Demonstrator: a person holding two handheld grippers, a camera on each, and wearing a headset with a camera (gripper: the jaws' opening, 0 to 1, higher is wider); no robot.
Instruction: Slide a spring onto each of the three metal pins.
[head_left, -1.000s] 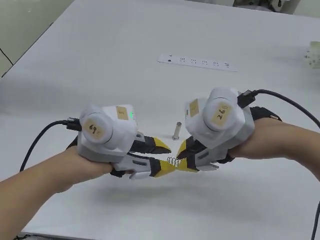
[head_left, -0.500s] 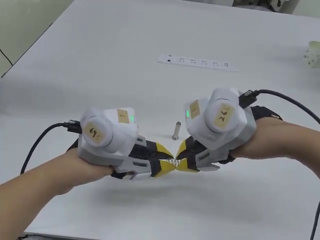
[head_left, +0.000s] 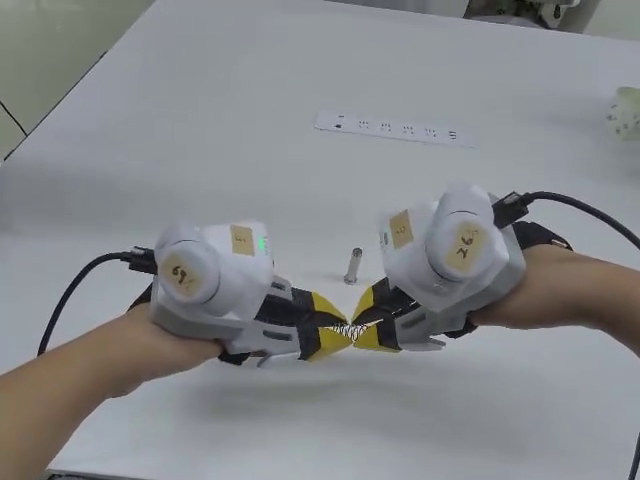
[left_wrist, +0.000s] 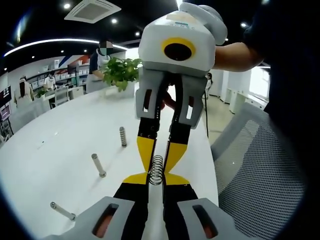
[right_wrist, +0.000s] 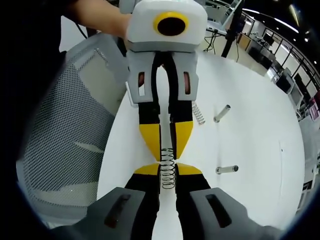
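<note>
White table, power strip beyond pin

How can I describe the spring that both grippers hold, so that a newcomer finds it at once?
On the white table, look at the near edge, where the left gripper and the right gripper meet tip to tip. The spring is the small wire coil pinched between their yellow fingers. Unlike the pin behind it, it is off the table.

Thin coil spring is hanging level over the table, one end sitting pinched in the left gripper, the other in the right gripper. A bare pin is standing upright just beyond. A second pin is possibly lying flat; the fisheye is blurring that.
</note>
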